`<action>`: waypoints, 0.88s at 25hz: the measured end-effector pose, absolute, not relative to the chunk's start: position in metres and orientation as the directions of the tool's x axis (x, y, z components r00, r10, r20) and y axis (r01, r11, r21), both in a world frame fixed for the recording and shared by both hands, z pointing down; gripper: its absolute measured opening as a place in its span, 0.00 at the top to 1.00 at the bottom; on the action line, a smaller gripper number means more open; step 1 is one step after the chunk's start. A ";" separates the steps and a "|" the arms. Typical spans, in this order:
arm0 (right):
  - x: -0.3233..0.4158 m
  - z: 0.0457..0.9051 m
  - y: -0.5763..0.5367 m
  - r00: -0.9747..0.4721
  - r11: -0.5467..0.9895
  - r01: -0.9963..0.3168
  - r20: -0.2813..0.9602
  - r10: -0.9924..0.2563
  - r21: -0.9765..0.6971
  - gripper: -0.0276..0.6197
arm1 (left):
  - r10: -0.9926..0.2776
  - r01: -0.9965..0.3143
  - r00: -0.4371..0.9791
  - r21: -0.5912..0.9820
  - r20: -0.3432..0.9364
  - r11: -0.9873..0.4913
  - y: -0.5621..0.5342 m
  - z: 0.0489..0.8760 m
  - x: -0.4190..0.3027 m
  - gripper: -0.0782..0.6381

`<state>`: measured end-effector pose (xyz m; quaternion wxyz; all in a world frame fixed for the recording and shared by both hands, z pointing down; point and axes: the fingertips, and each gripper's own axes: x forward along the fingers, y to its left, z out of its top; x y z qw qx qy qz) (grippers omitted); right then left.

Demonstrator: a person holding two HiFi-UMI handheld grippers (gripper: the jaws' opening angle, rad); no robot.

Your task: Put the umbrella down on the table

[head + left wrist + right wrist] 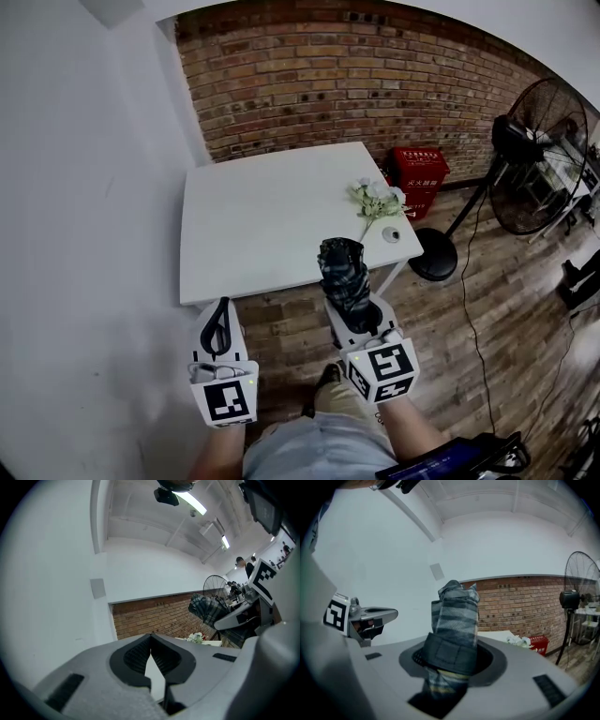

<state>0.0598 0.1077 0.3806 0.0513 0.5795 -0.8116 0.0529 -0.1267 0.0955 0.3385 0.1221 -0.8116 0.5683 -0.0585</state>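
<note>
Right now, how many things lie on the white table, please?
2: a flower sprig by the table's right edge; a small round white object beside it. The umbrella covers one patch.

Both grippers are held out in front of the body, side by side and apart, pointing forward roughly level. The left gripper (222, 307) has its 2 jaws together at the tips, with nothing between them. The right gripper (357, 315) has its jaws clamped on the folded umbrella (343, 272), which sticks out forward past the jaw tips. The right forearm (410, 433) is bare; the left forearm (212, 457) barely shows.
</note>
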 end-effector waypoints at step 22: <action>0.122 0.416 -0.115 -0.342 0.332 -0.940 0.212 -0.915 -0.082 0.70 | -0.950 -0.905 0.303 -0.288 0.080 -0.313 -0.120 0.372 -0.077 0.89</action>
